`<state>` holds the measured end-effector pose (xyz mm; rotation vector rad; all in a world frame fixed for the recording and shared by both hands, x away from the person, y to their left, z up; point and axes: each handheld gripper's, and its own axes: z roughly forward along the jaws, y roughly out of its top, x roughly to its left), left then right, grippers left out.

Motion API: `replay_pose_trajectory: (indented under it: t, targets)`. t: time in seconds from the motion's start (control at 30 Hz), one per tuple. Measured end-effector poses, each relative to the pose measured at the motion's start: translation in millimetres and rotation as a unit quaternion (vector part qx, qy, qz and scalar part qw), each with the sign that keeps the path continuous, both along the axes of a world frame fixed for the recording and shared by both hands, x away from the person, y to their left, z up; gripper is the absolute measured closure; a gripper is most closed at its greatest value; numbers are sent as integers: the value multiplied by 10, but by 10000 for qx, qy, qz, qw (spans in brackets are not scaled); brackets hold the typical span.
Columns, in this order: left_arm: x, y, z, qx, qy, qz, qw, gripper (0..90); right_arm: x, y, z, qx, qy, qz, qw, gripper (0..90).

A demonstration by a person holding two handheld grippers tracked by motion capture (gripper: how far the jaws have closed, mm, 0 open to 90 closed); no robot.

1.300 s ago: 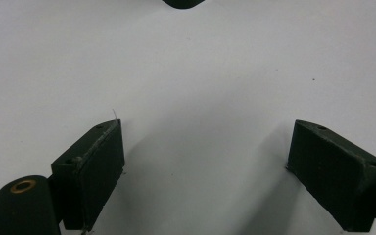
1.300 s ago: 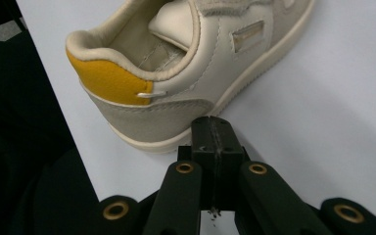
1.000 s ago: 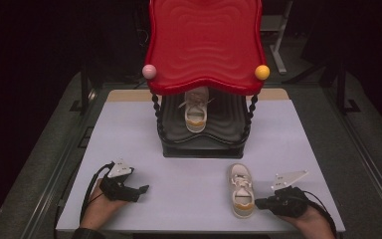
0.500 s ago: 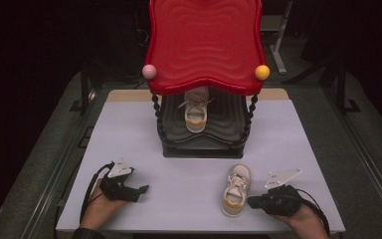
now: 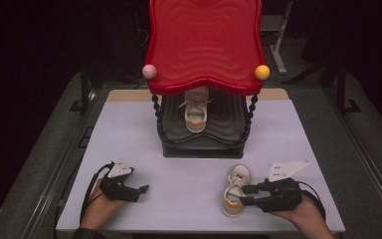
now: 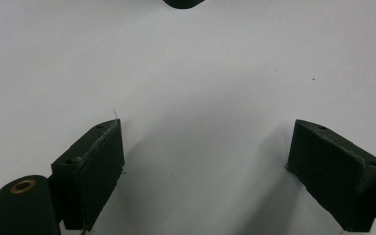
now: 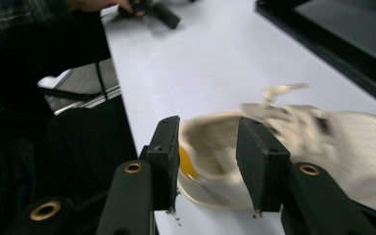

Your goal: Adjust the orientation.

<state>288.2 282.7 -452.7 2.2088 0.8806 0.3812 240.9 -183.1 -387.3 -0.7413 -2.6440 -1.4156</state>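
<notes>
A cream shoe with an orange heel patch (image 5: 238, 179) lies on the white table (image 5: 184, 169), toe pointing away. My right gripper (image 5: 244, 195) is at its heel. In the right gripper view the jaws of the right gripper (image 7: 208, 147) straddle the heel wall of that shoe (image 7: 333, 142), one outside and one inside, shut on it. A second matching shoe (image 5: 196, 112) stands on the black lower tier (image 5: 174, 142) of the stand. My left gripper (image 5: 142, 190) rests at the front left; in its own view the left gripper (image 6: 205, 147) is wide open over bare table.
A red wavy shelf top (image 5: 204, 45) overhangs the stand, with a pink ball (image 5: 149, 71) and a yellow ball (image 5: 262, 72) at its front corners. The stand's black base (image 7: 323, 39) is close beyond the held shoe. Dark floor surrounds the table.
The right gripper has moved left onto the shoe's heel and closed on it; the shoe has swung so its heel points slightly left. The left gripper has stayed put.
</notes>
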Motion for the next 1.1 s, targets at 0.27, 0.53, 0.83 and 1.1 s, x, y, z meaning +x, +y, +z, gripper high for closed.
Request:
replay_pose_trajectory:
  t: [0.27,0.53,0.83,1.1]
  targets:
    - [0,0,0,1,0,0,10000,128,54,257,-146,-321,111,344,9988,615]
    - [0,0,0,-2,3,1,10000,128,78,318,-262,-498,290,469,9972,670]
    - [0,-1,-1,-8,3,5,10000,127,66,361,-246,-649,164,601,9959,770]
    - [0,0,0,-1,0,1,10000,128,51,401,-132,-642,18,680,9956,771]
